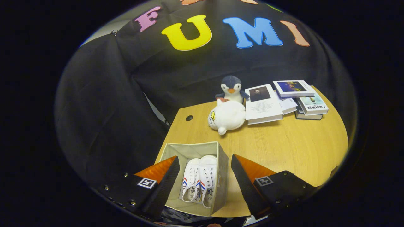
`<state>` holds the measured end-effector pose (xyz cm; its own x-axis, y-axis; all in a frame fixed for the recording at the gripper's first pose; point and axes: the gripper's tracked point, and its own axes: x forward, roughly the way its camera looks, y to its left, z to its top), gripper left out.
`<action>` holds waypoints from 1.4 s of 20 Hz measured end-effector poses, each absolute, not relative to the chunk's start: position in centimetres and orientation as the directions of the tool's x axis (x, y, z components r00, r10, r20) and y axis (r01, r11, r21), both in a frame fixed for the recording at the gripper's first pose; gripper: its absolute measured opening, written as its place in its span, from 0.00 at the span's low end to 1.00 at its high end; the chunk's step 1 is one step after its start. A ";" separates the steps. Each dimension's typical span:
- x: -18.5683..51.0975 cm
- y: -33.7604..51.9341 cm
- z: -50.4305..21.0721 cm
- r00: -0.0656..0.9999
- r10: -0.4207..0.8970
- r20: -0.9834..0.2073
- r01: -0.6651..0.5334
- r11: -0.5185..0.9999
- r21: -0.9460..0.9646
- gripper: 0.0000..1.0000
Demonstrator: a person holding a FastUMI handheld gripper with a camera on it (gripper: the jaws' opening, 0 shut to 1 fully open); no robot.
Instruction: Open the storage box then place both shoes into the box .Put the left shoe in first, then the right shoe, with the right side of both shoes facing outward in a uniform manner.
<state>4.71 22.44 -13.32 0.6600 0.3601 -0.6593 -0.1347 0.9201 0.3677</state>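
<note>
Lying side by side, two white shoes (198, 181) in open beige storage box (192, 148), gripper (203, 179) spread wide above, empty.

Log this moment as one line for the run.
gripper: open, empty, above box | box: open | shoes: both inside, side by side | table: books, plush toys

My gripper's (202, 186) ridged fingers gape above matt fabric storage box (192, 149), canvas shoes (198, 181), wood-grain table (293, 145).
</note>
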 end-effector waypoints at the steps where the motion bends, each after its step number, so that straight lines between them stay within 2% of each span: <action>1: 4.6 21.3 -12.5 0.677 0.355 -0.644 -0.139 0.922 0.361 0.98; 6: 4.1 14.0 -7.8 0.785 0.269 -0.558 -0.156 0.958 0.241 0.98; 14: 2.7 4.3 -1.8 0.922 0.099 -0.374 -0.085 0.995 0.053 0.98; 22: 1.6 -1.1 3.6 0.990 0.004 -0.141 -0.003 1.000 0.006 0.98; 28: 1.4 -3.0 6.9 0.999 -0.031 -0.033 0.032 0.999 0.018 0.98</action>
<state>1.43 -3.03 6.93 0.9990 -0.0310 -0.0326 0.0316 0.9993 0.0179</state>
